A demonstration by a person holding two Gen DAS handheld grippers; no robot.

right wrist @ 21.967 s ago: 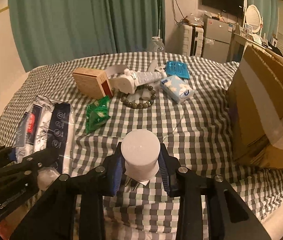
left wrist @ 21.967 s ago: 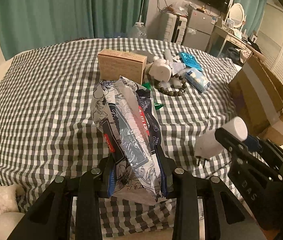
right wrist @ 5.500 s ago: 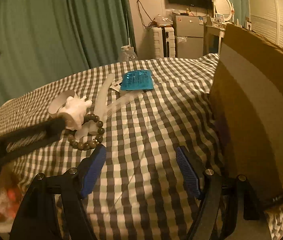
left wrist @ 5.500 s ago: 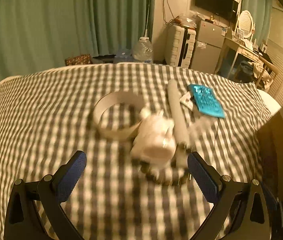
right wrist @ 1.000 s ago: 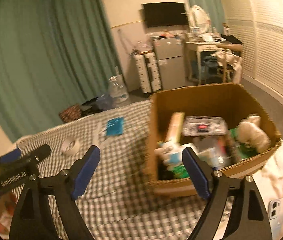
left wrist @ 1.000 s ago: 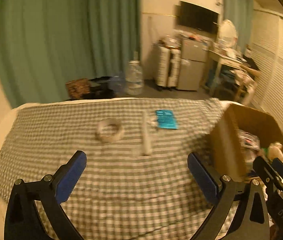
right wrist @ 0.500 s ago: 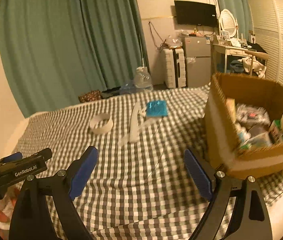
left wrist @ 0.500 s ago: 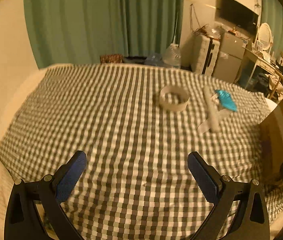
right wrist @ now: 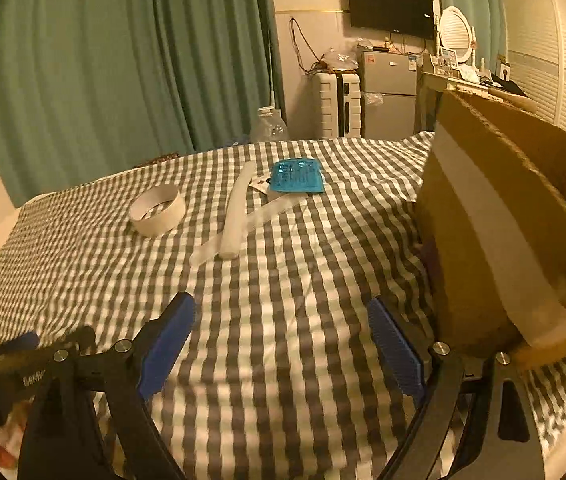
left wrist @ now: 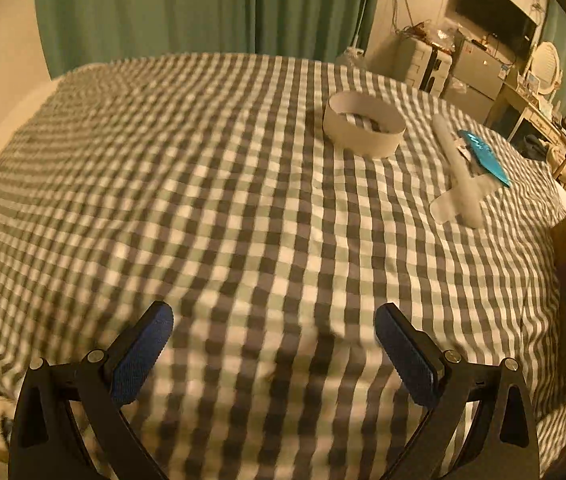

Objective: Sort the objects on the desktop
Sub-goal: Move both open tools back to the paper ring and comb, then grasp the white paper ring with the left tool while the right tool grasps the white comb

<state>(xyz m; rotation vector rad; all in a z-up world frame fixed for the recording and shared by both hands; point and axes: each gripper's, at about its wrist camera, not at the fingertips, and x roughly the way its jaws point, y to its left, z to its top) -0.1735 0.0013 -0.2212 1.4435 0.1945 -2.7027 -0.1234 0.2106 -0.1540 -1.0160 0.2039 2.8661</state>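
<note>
Left wrist view shows the left gripper (left wrist: 274, 344) with its blue fingers (left wrist: 141, 354) spread wide and nothing between them, hanging over bare checked cloth on the surface (left wrist: 211, 184). The right gripper (right wrist: 281, 340) is likewise wide and empty, above the cloth near the surface's near edge, with the cardboard box (right wrist: 495, 216) standing just beside it at the right edge. What remains to sort lies toward the far right part of the surface: a white tape roll (left wrist: 364, 124), a long white tube (left wrist: 457, 170) lying across a flat pale strip, and a blue packet (left wrist: 483, 156) farthest toward the far right corner. All of these sit well apart from both sets of fingers, ahead and to the right of the left ones, ahead and slightly left of the right ones. The step in hand looks like reaching back for the next item. To do it well, I would send each gripper to a separate thing: the left suits the tape roll, coming down with one finger inside the ring and one outside its wall; the right suits the tube, taken across its narrow width near the middle so it stays level. The packet lies flat and may need a low, shallow approach along the cloth
</note>
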